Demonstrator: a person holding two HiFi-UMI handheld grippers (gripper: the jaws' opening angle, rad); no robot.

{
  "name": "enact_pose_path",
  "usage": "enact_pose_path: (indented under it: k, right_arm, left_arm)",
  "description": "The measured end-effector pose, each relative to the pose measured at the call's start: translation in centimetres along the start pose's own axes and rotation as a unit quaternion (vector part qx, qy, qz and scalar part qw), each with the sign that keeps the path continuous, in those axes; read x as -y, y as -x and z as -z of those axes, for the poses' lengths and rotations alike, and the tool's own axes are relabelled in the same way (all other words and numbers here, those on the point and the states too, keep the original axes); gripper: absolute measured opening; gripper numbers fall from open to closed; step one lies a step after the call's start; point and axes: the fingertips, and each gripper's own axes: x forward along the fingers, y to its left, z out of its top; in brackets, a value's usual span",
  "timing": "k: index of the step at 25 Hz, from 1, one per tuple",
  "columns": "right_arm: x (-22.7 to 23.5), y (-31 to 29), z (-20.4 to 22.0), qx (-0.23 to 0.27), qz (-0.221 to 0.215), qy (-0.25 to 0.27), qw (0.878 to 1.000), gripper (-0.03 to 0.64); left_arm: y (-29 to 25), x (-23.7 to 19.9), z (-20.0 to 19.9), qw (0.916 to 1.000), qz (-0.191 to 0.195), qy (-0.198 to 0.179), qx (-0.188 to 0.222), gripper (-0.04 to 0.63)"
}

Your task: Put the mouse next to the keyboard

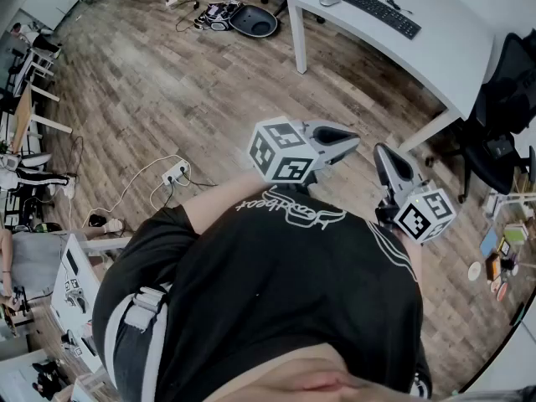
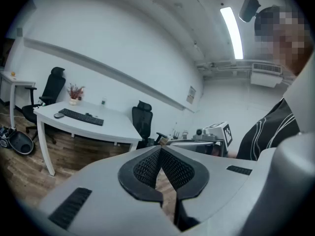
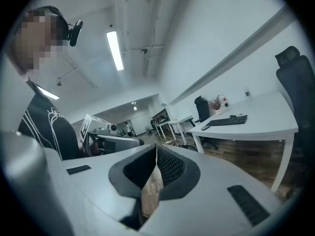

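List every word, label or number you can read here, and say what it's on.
Nothing can be read clearly.
Shirt: white cursive print, upside down in the head view, illegible.
Marker cubes: square codes only, no words.
Wall sheet: too small to read.
Keyboard: key legends too small to read.

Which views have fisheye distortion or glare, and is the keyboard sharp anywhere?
Head view: strong fisheye bending the floor, keyboard sharp. Left gripper view: dark vignette, ceiling light blown out. Right gripper view: same vignette, light strip glares, keyboard small.
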Motion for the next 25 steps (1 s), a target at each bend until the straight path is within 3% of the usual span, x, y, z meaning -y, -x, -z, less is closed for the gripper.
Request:
enact_pose_path:
  k: [8, 16, 21, 25]
  right_arm:
    - [2.2, -0.7, -0.7, 0.017, 0.014, -0.009, 1.000, 0.014]
    - [6.8, -1.3, -3.0, 0.044, 0.041, 0.007, 0.998, 0.014]
    - [12.9, -1.3, -3.5, 0.038, 0.070, 0.005, 0.997, 0.015]
    - [20.3, -2.6, -4.5, 0.033, 0.089, -0.019, 0.995, 0.015]
  left_arm:
    - [-1.2, -1.3, 0.0, 1.0000, 0.006, -0.002, -0.007, 0.008]
    - [-5.1, -5.3, -1.7, 0.9999, 0.014, -0.004, -0.008, 0.008]
    - [-10.6, -9.4, -3.2, 0.9997, 0.023, 0.000, -0.010, 0.008]
    - [-16.1, -15.1, -4.9, 0.9993, 0.018, 0.025, -0.019, 0.008]
